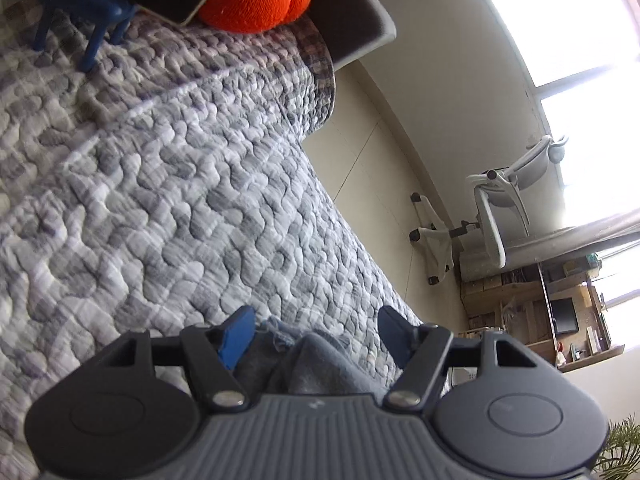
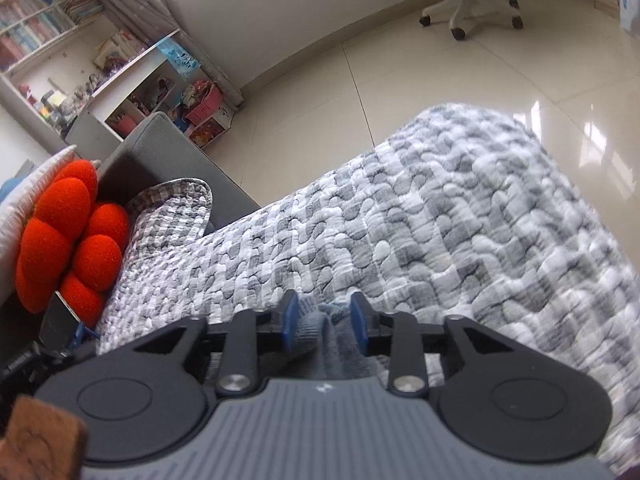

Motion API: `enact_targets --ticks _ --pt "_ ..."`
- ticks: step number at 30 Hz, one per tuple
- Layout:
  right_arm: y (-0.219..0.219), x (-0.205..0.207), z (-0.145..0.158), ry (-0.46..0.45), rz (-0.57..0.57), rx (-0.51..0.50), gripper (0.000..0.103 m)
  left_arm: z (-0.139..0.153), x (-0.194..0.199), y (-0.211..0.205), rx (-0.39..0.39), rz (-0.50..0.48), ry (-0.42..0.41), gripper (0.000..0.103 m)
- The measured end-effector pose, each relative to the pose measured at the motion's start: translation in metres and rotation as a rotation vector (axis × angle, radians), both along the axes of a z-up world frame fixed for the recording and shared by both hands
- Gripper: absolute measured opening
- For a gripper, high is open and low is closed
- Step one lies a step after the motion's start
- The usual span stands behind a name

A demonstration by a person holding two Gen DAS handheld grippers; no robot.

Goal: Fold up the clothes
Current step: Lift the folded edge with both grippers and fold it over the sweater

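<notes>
1. The left gripper [image 1: 316,330] has its blue pads spread wide. A fold of grey-blue garment [image 1: 316,364] bunches up between them, but neither pad presses on it; the cloth sits loose in the gap at about 6 o'clock in the left wrist view.

2. The right gripper [image 2: 324,320] stands narrow, its two pads closed against a bunch of the same grey knit, the garment [image 2: 320,336], which hangs down toward the camera.

3. Most of the garment is hidden under both tools, so I cannot tell how it is folded, or whether it is one piece or two.

4. Below lies a grey-and-white quilted cover [image 1: 180,184], running off toward 12 o'clock. An orange flower cushion [image 2: 64,236] rests at 9 o'clock in the right wrist view, and the quilt's edge drops to the tiled floor [image 2: 420,72] at 1 o'clock.

5. Risks, as I judge them:
   - With only one side clamped, lifting would let the left part sag and the fold go crooked.
   - The right pads hold a thick bunch, not a flat edge; knit may creep out.
   - Near the quilt's edge, slack cloth could slide to the floor.
   - Closing the left pads low could pinch the quilt as well.
</notes>
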State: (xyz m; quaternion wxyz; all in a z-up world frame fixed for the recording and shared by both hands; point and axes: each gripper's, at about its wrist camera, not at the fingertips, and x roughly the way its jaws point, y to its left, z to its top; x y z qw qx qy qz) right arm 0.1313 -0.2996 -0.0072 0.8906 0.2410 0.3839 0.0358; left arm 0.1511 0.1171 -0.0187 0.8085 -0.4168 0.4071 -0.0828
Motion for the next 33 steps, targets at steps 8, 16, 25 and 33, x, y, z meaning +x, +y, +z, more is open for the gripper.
enact_targets --ticks 8,16,25,33 --pt "0.022 0.0 0.007 -0.13 0.211 -0.178 0.04 0.012 0.002 -0.035 0.133 -0.211 -0.116 0.053" --pt "0.03 -0.001 0.006 -0.153 0.316 -0.194 0.041 0.002 0.013 -0.047 0.182 -0.264 -0.103 0.048" --pt "0.035 -0.002 -0.005 -0.125 0.39 -0.218 0.042 0.0 0.012 -0.049 0.211 -0.282 -0.096 0.027" --pt "0.038 -0.009 0.012 -0.186 0.371 -0.226 0.018 0.012 0.006 -0.036 0.218 -0.236 -0.134 0.005"
